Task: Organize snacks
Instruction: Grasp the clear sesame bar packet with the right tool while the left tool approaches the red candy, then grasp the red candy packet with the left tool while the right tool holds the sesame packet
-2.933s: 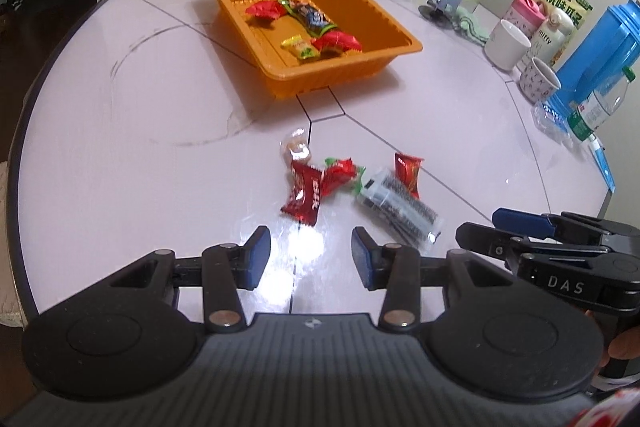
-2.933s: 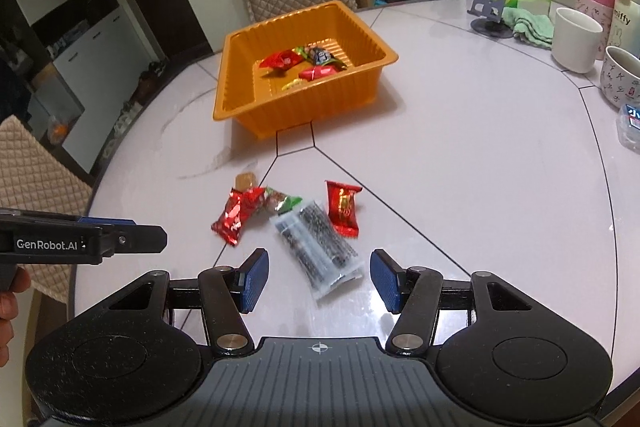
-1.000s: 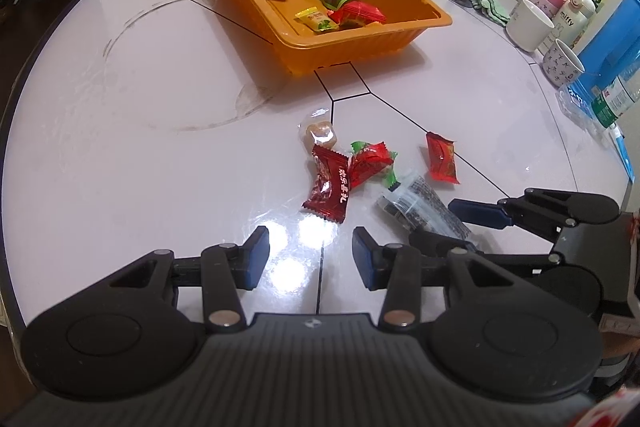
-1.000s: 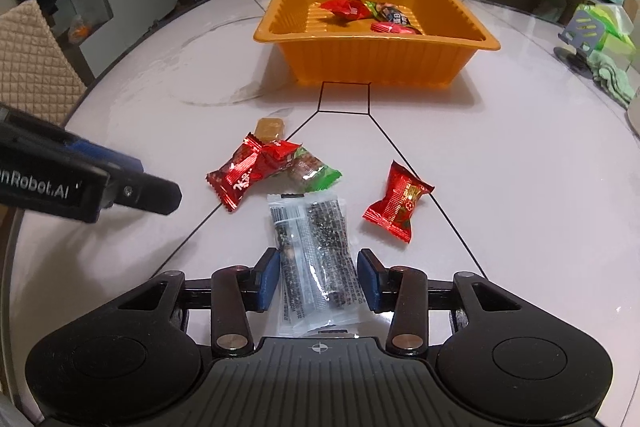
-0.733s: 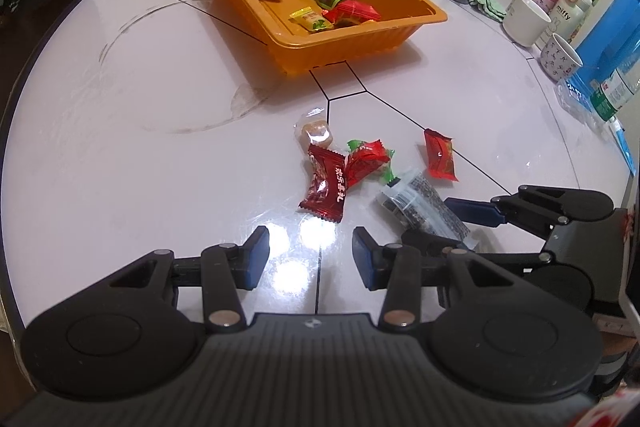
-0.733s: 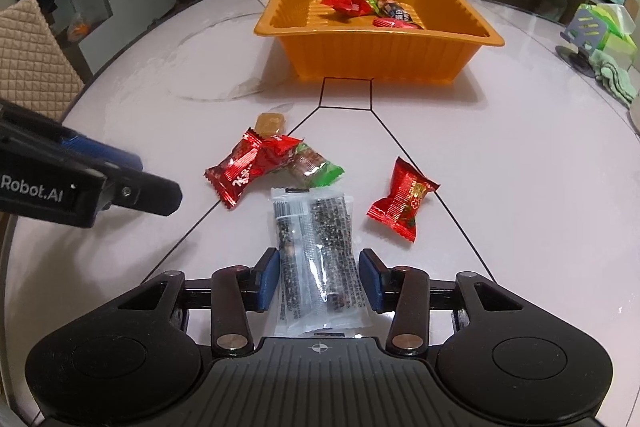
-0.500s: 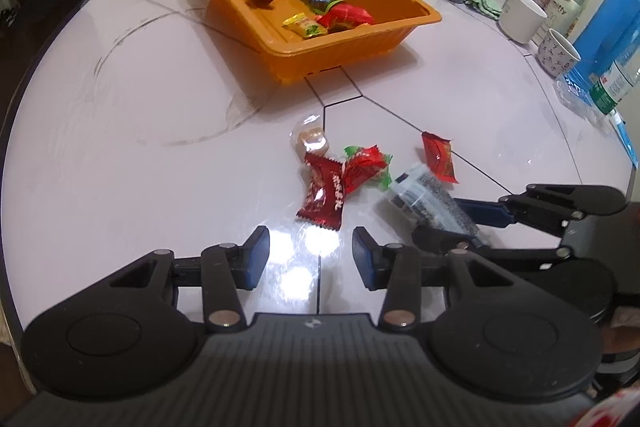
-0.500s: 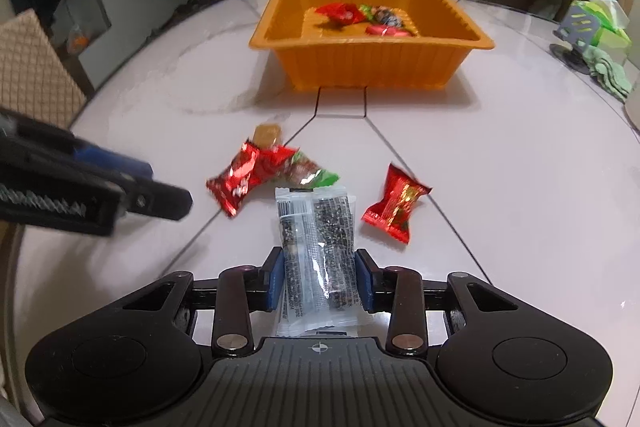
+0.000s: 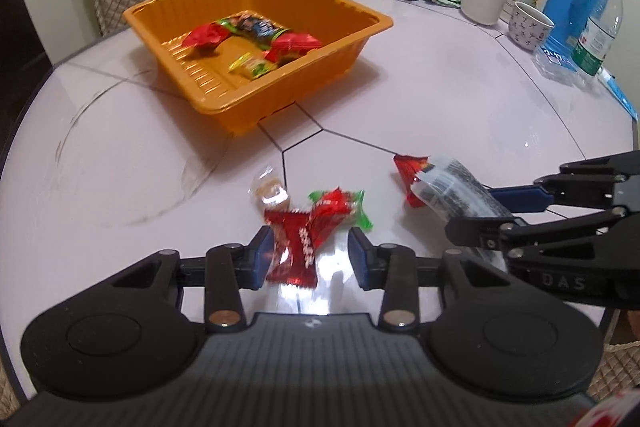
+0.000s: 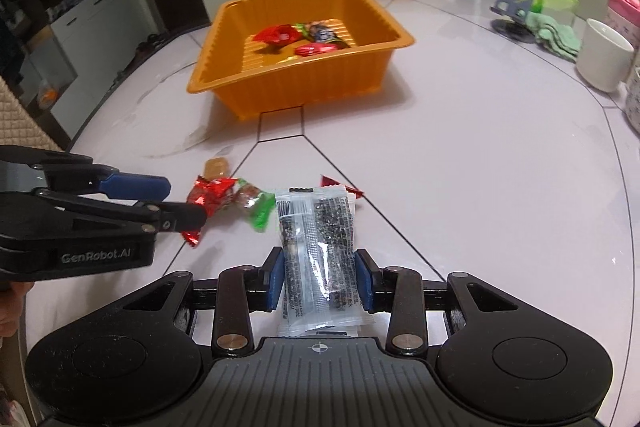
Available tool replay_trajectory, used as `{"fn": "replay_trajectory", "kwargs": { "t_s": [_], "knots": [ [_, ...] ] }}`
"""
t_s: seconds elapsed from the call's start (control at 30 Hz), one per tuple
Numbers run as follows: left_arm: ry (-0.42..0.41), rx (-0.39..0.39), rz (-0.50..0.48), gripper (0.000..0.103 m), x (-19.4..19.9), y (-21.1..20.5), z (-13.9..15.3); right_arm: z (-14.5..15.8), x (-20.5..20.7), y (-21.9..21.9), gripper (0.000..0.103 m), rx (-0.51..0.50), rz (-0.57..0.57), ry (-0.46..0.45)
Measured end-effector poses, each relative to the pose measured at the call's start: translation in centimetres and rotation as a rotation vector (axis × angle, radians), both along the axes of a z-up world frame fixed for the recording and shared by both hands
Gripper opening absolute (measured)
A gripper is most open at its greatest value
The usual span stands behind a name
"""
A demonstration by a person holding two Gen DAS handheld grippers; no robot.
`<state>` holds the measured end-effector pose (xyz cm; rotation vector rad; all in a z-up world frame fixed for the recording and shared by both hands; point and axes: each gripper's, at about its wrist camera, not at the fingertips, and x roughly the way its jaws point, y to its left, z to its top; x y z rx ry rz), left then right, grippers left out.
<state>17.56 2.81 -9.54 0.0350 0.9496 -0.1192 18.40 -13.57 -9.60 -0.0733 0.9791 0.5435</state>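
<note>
Gripping, right gripper [image 10: 319, 277]: I have both pads pressed on the sides of the clear packet of dark seeds [image 10: 316, 247], which looks raised off the white table [image 10: 480, 167].
Left gripper [image 9: 310, 255]: my jaws are closing; the dark red candy wrapper [image 9: 294, 247] lies between them on the table, touching the left pad, clear of the right.
Beside it: a red-and-green candy [image 9: 340, 207] and a tan sweet in clear wrap [image 9: 268, 189].
Further right: a small red packet [image 9: 408, 173], partly behind my held packet.
Orange tray [image 9: 224, 95]: beyond the loose snacks, several wrapped sweets inside.
</note>
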Motion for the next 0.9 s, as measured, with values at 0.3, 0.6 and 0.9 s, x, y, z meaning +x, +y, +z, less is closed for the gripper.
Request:
{"fn": "replay_trajectory", "kwargs": {
  "t_s": [0.3,0.6,0.9],
  "knots": [
    [-0.001,0.005,-0.031,0.027,1.5,-0.8,-0.5,-0.1,0.2,-1.2,0.037,0.002,-0.040,0.009],
    [0.024,0.000,-0.026,0.020,2.0,-0.7,-1.3,-0.1,0.2,-1.4,0.037,0.002,-0.045,0.009],
    [0.031,-0.010,-0.017,0.016,1.5,-0.4,-1.5,-0.2,0.2,-1.4,0.037,0.001,-0.044,0.011]
  ]
}}
